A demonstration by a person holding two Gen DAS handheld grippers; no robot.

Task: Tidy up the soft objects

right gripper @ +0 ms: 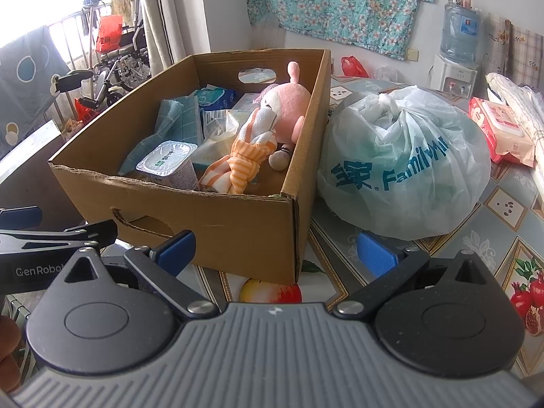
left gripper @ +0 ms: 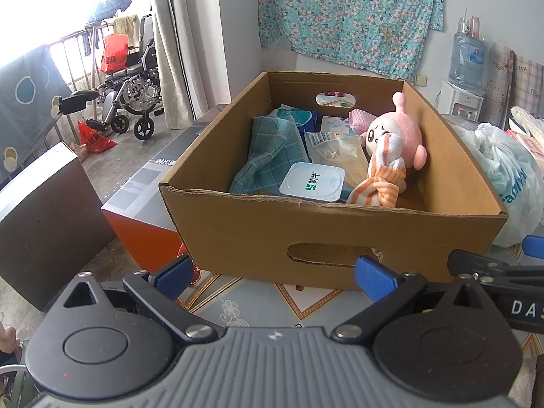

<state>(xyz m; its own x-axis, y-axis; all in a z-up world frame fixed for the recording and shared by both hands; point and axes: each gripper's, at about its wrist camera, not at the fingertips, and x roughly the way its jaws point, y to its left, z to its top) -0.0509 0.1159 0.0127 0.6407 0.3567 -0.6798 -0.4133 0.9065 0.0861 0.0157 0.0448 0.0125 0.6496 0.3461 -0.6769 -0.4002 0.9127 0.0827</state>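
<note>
The surface (right gripper: 482, 238) is covered with a patterned cloth showing flowers and fruit, and it carries an open cardboard box (left gripper: 340, 227) with a hand slot cut in its near wall. Just beside the box, on its right and touching its side wall, lies a full white plastic bag (right gripper: 404, 166) with blue letters. Behind the bag, near the far right, there is a red pack of wipes (right gripper: 499, 129). Inside the box, a blue-green checked cloth (left gripper: 268, 156) lies crumpled on the left part. A pink plush toy (left gripper: 397, 136) leans against the right wall of the box, and an orange-striped towel (left gripper: 377, 183) hangs over its front and reaches down to the near wall. Between the cloth and the towel stands a small white cup with a sealed lid (left gripper: 312, 182), close to the near wall. Some flat packets lie behind it; their kind I cannot tell. The left hand-held gripper (left gripper: 275, 272) is in front of the box, its blue fingers spread wide and empty. The right hand-held gripper (right gripper: 277, 250) is before the near right corner of the box, also spread apart with nothing between its fingers.
</note>
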